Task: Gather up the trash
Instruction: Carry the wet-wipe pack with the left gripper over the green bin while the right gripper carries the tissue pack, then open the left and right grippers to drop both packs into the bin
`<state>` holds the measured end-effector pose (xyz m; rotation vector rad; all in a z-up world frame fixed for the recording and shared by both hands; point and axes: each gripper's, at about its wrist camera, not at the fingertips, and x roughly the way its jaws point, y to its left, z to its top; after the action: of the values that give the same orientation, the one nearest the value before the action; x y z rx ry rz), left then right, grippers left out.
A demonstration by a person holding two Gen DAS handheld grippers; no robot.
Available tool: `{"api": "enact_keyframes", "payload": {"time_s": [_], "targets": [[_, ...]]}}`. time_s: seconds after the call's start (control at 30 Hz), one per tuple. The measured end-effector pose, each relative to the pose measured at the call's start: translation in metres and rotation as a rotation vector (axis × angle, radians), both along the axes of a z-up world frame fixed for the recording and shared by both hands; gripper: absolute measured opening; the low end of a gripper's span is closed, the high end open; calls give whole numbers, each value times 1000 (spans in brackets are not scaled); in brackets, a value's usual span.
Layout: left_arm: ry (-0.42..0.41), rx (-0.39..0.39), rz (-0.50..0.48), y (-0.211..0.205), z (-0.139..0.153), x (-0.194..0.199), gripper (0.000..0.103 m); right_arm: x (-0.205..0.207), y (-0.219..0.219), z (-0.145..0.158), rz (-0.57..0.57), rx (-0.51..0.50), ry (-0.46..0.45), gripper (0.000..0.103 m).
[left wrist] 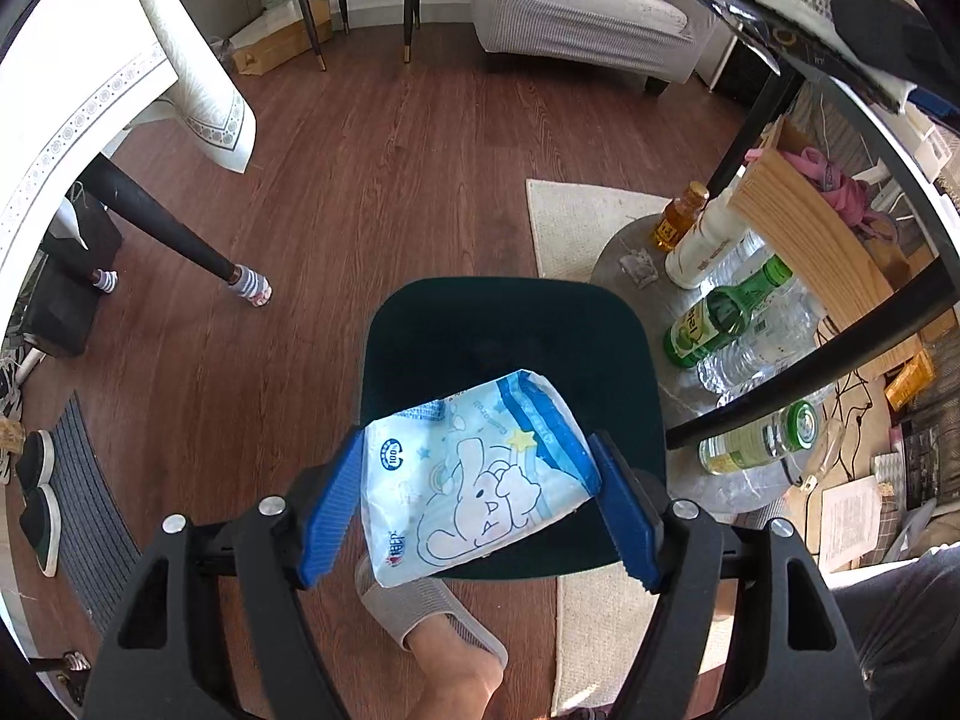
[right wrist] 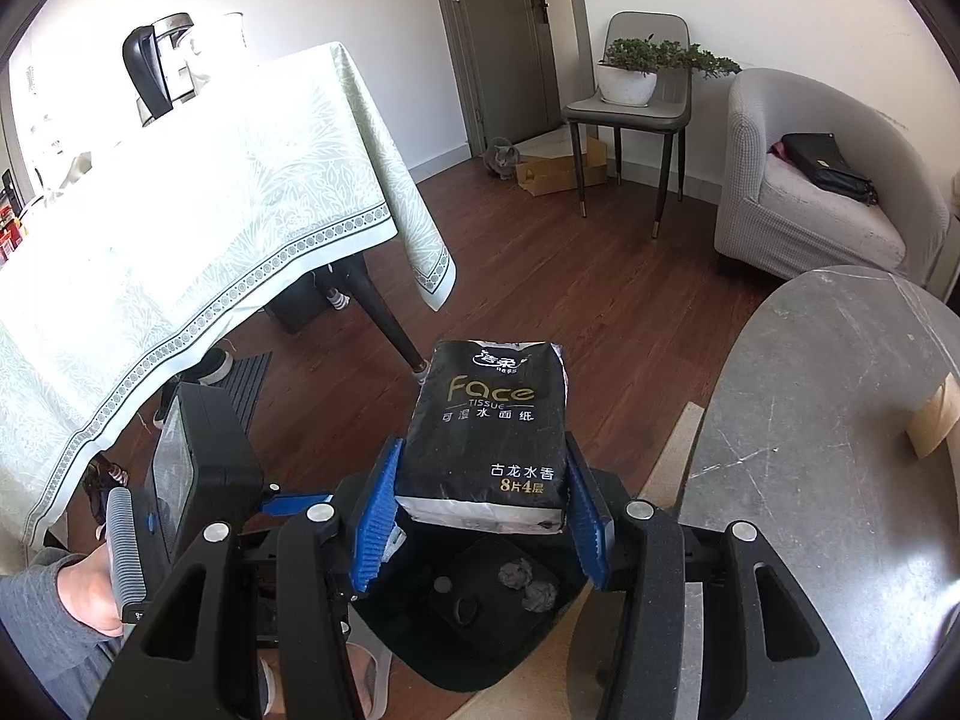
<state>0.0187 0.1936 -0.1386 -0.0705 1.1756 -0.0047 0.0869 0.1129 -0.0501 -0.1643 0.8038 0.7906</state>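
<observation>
My left gripper (left wrist: 477, 444) is shut on a light blue and white soft pack with a cartoon animal (left wrist: 474, 480), its blue fingers (left wrist: 333, 510) pressing on both ends. The pack hangs tilted over a dark open bin (left wrist: 510, 312) on the floor. My right gripper (right wrist: 482, 441) is shut on a black "Face" tissue pack (right wrist: 489, 420), gripped by its sides and held over the same bin (right wrist: 474, 666). Crumpled grey paper balls (right wrist: 517, 573) lie inside the bin. A hand (right wrist: 84, 594) holds the left gripper's black body at the lower left of the right wrist view.
A low round grey table (right wrist: 840, 480) stands right of the bin, with green glass bottles (left wrist: 711, 324), a white bottle (left wrist: 702, 246), clear plastic bottles and a wooden box (left wrist: 804, 228) at its foot. A cloth-covered dining table (right wrist: 180, 228) is left. A slippered foot (left wrist: 420, 606) stands by the bin.
</observation>
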Motion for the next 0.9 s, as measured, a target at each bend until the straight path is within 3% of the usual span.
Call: {"api": "enact_keyframes", "payload": {"time_s": [0.2, 0.37, 0.53, 0.67, 0.9], "targets": [[29, 18, -17, 5, -9, -4, 81, 0, 17, -14, 19, -26, 32, 51], [33, -18, 11, 15, -6, -4, 89, -1, 27, -23, 30, -45, 47, 51], [23, -15, 11, 19, -3, -7, 89, 2, 35, -31, 31, -63, 62, 51], [4, -34, 26, 26, 4, -9, 79, 5, 40, -39, 37, -88, 80, 51], [-115, -69, 63, 37, 34, -12, 67, 3, 50, -62, 55, -153, 129, 51]]}}
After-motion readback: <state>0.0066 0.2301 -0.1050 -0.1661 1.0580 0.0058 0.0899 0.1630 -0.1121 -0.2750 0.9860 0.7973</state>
